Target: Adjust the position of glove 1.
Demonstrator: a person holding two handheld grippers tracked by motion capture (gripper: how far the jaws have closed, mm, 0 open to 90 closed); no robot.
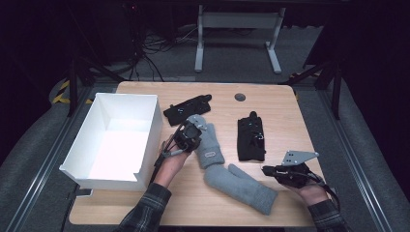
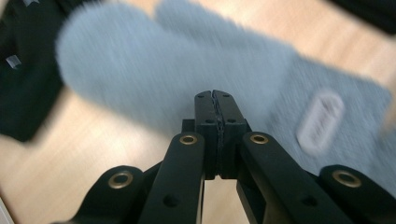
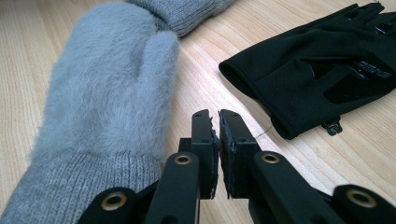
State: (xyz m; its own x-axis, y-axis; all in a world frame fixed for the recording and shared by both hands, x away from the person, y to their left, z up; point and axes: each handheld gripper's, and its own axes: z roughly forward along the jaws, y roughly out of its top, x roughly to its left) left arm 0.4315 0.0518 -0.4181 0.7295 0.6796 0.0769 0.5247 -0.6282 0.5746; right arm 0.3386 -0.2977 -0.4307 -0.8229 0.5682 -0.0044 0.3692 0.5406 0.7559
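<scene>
**Two grey mittens on the counter, both hand-held grippers closed and empty**

Seen from the high view, the left hand-held gripper point(image 1: 189, 135) hovers over the upper grey mitten point(image 1: 208, 145), near the middle of the wooden counter point(image 1: 280, 104). In the left gripper view its jaws are pressed together with nothing between them, and the mitten point(image 2: 154, 70) lies blurred just beyond the tips, its white label point(image 2: 321, 120) at about 3 o'clock of them.

The lower grey mitten point(image 1: 241, 188) lies at 5 o'clock of the first, the two touching end to end. The right hand-held gripper point(image 1: 267, 170) sits at 3 o'clock of this mitten, just beside its thumb. In the right gripper view the jaws stand almost together, a thin slit between them, gripping nothing; the furry mitten point(image 3: 107, 98) lies at 10 o'clock of the tips.

A black glove point(image 1: 251, 137) rests at 12 o'clock of the right hand-held gripper, and a second black glove point(image 1: 188, 108) at 12 o'clock of the left one. A white box point(image 1: 145, 140) stands open at 9 o'clock of the counter.
</scene>
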